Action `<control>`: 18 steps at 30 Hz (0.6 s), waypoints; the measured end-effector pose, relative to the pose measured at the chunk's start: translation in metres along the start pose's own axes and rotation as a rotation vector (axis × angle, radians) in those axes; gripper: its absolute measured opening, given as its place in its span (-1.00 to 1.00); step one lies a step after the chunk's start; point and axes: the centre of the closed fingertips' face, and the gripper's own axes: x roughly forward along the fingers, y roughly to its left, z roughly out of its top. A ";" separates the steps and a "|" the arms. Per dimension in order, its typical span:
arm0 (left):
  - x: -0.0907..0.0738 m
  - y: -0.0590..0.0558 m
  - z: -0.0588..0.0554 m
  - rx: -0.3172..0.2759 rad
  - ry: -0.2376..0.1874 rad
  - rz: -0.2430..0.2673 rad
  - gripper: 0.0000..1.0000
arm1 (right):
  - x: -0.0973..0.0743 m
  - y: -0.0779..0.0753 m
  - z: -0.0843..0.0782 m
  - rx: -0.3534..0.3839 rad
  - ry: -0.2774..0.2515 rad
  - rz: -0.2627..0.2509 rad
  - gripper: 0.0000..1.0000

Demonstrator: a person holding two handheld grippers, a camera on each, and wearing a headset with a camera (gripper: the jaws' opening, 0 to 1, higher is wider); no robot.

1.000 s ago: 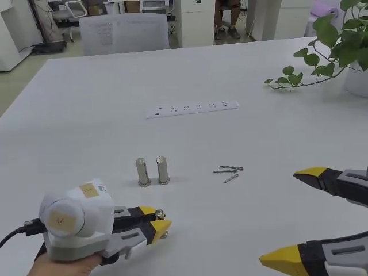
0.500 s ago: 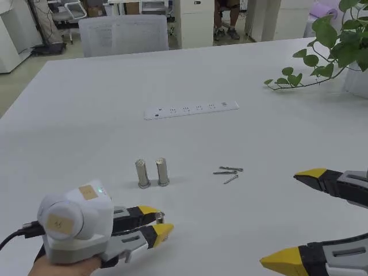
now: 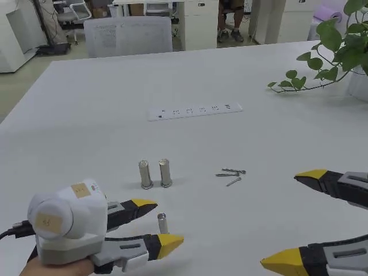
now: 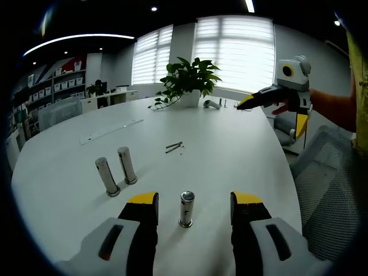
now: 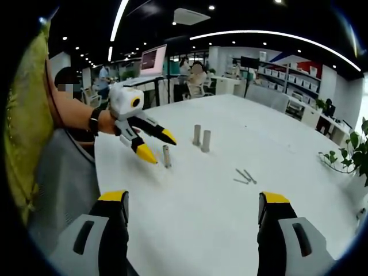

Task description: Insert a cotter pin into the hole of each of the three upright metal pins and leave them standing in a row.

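Steel pin [image 4: 186, 209] stands upright between the wide-open jaws of the left gripper [image 3: 164, 221], touching neither; the right gripper [image 3: 286, 218] gapes empty, well apart from it.

Two metal pins [image 3: 145, 173] stand left of the cotter pins [image 3: 230, 172].

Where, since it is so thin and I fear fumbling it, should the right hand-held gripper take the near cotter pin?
Probably mid-shank, coming straight down from above with the jaws set across its length. The near cotter pin lies flat on the table, angled and slightly apart from the other two, so no side approach gets under it. The right hand-held gripper is open.
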 end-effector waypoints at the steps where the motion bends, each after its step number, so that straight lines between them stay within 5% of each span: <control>1: -0.001 -0.001 0.001 0.002 -0.002 -0.002 0.04 | 0.000 0.000 0.000 0.000 -0.001 0.000 0.89; 10: -0.018 -0.009 0.018 0.010 -0.046 -0.005 0.11 | 0.000 -0.002 0.001 -0.010 0.004 0.003 0.88; 18: -0.029 -0.010 0.021 0.013 -0.057 0.017 0.14 | 0.000 -0.014 0.004 -0.049 0.019 0.004 0.83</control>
